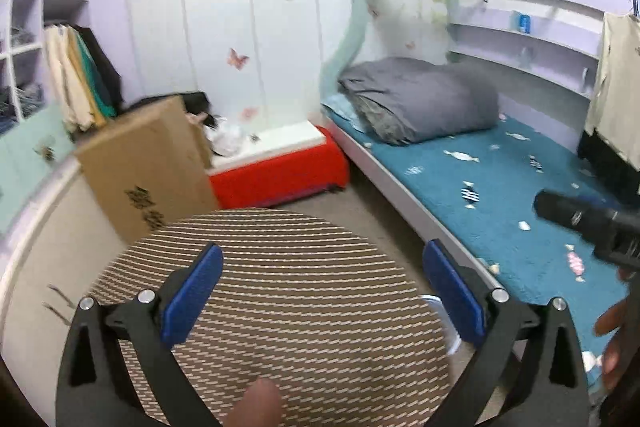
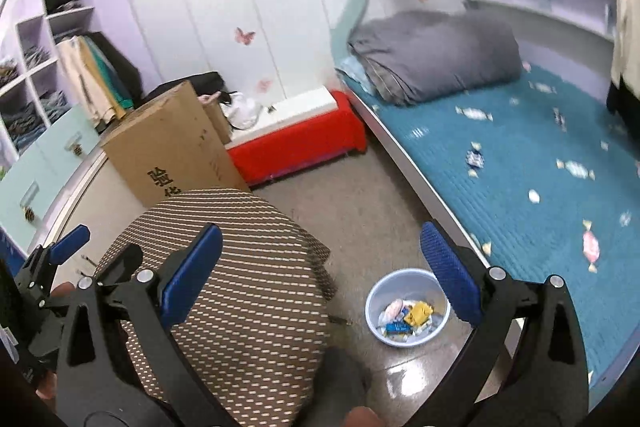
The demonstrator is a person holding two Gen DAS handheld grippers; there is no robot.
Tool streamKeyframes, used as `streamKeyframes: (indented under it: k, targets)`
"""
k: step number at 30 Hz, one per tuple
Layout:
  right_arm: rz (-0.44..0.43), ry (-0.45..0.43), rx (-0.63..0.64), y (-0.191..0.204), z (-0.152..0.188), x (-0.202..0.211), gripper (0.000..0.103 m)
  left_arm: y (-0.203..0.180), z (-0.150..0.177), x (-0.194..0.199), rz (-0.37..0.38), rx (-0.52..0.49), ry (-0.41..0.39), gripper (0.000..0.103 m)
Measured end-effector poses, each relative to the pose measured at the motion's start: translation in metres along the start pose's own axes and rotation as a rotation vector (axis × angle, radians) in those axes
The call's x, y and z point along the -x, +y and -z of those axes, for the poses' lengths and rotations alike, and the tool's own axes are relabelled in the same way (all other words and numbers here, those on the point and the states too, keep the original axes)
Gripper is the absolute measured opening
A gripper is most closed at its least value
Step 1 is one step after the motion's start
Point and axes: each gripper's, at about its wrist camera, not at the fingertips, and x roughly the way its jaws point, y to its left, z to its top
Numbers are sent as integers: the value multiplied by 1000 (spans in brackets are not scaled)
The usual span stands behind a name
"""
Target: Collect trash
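Candy wrappers lie scattered over the teal bed cover [image 2: 500,147]: a blue-white wrapper [image 2: 475,159], a white wrapper [image 2: 474,113] and a pink wrapper [image 2: 590,247]. In the left wrist view the same litter shows, among it a dark striped wrapper [image 1: 470,194] and a pink wrapper [image 1: 576,263]. A pale blue bin [image 2: 374,293] on the floor beside the bed holds several wrappers. My right gripper [image 2: 320,267] hangs open and empty between the stool and the bin. My left gripper [image 1: 322,291] is wide open over the striped stool [image 1: 280,287], nothing between its pads.
A round striped stool [image 2: 240,287] fills the near left. Behind it stand a cardboard box [image 2: 176,139] and a red storage box [image 2: 296,143]. A folded grey duvet [image 2: 436,55] lies at the head of the bed. Open shelves with clothes line the left wall.
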Motion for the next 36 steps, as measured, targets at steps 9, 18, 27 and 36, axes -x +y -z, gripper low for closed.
streamKeyframes:
  k: [9, 18, 27, 36]
  targets:
    - [-35, -125, 127, 87, -9, 58, 97, 65, 1, 78, -90, 93, -111, 98]
    - [-34, -232, 225, 136, -9, 99, 97, 107, -3, 145, -181, 198, -237, 98]
    - [-35, -280, 254, 149, -7, 113, 97, 120, 0, 176, -211, 242, -285, 98]
    - [-50, -293, 262, 153, -7, 117, 97, 121, 3, 186, -220, 265, -299, 98]
